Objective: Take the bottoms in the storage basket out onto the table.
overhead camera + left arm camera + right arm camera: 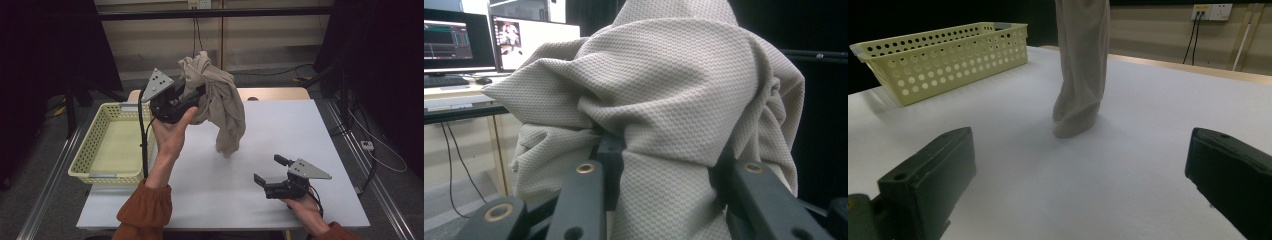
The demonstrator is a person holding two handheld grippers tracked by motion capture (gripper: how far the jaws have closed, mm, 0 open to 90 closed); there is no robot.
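Basket (pixel 107 145) blocks the left (table (pixel 280 130) right side open)

The left gripper (pixel 192 97), a black two-jaw tool with a grey three-cornered plate on top, is held raised above the white table (pixel 280 135) and clamps a crumpled beige cloth (pixel 220 102), which hangs in a long fold whose lowest end reaches down to the tabletop. Just left of the table's left side sits a pale yellow perforated plastic basket (pixel 95 145), beside the person's rust-orange sleeve (pixel 145 212). The right gripper (pixel 267 172), black with its own grey plate, rests low near the table's front right, jaws spread apart and holding nothing, well apart from the cloth
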